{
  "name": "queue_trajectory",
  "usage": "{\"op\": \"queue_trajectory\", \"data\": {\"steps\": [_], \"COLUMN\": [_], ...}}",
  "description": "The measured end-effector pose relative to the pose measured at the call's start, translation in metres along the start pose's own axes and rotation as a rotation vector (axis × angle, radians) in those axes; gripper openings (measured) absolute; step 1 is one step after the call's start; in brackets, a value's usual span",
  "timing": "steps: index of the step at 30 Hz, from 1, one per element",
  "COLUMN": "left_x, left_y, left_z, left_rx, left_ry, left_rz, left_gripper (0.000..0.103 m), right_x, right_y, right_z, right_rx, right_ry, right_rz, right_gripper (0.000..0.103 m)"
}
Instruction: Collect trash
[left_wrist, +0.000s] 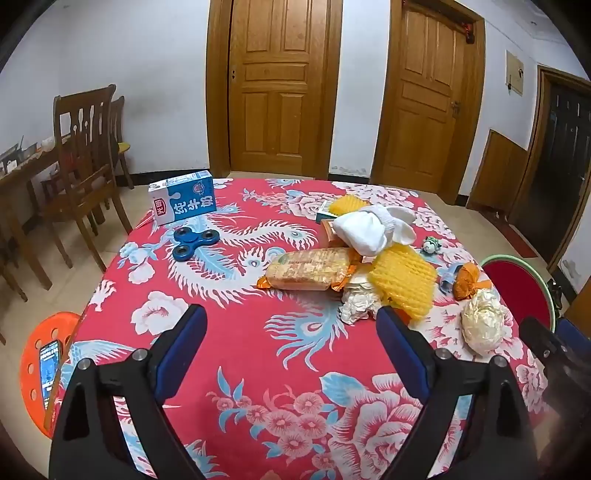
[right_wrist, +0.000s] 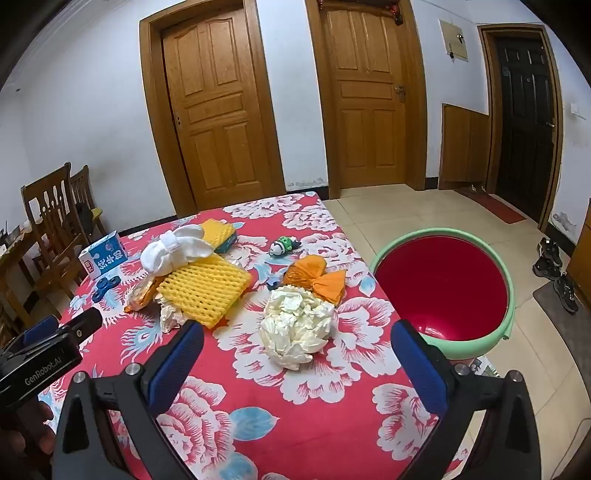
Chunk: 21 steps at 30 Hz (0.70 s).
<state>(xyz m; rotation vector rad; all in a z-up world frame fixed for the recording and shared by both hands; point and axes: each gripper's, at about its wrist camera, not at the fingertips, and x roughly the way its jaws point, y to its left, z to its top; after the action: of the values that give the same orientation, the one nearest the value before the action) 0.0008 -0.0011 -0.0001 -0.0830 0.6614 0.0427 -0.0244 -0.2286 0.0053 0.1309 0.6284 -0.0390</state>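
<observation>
1. Two grippers, both with jaws spread wide and nothing between them: left gripper (left_wrist: 290, 325) held above the near part of the table (left_wrist: 236, 354); right gripper (right_wrist: 297, 345) held above the table's right side, aimed at a crumpled paper ball (right_wrist: 297, 328).
2. Crumpled paper ball: cream-white, loose, lying on the floral cloth directly ahead of the right gripper, apart from both fingers.
3. Basin (right_wrist: 506, 325): red inside, green rim, standing off the table's right edge, close to the paper ball. Judged the likely collection vessel; appears empty.
4. Second paper wad (left_wrist: 356, 301): smaller, touching the near edge of a yellow foam net (left_wrist: 404, 282).
5. Central heap: biscuit packet (left_wrist: 308, 267), white socks (left_wrist: 369, 229), a second foam net (left_wrist: 347, 205) behind, partly over a small box.
6. Orange wrapper (right_wrist: 317, 278): just beyond the paper ball, with a small green toy (right_wrist: 284, 245) farther back.
7. Non-trash, probably: milk carton (left_wrist: 184, 199) and blue fidget spinner (left_wrist: 195, 242), far left of the table.
8. Step in hand, as judged: the approach to a first pick, nothing yet collected.
9. Next move calls for: lowering the right gripper so its fingers pass either side of the paper ball, closing gently on the soft mass, then carrying it across to the basin.
</observation>
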Motion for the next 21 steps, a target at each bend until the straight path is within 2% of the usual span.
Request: {"op": "queue_trajectory", "data": {"steps": [21], "left_x": [-0.011], "left_y": [0.006], "left_z": [0.006], "left_rx": [-0.019], "left_ry": [-0.012], "left_rz": [0.011], "left_gripper": [0.093], "right_x": [-0.013], "right_y": [-0.003], "right_z": [0.008], "right_rx": [0.017], "right_ry": [-0.011], "right_rz": [0.011], "right_gripper": [0.103]}}
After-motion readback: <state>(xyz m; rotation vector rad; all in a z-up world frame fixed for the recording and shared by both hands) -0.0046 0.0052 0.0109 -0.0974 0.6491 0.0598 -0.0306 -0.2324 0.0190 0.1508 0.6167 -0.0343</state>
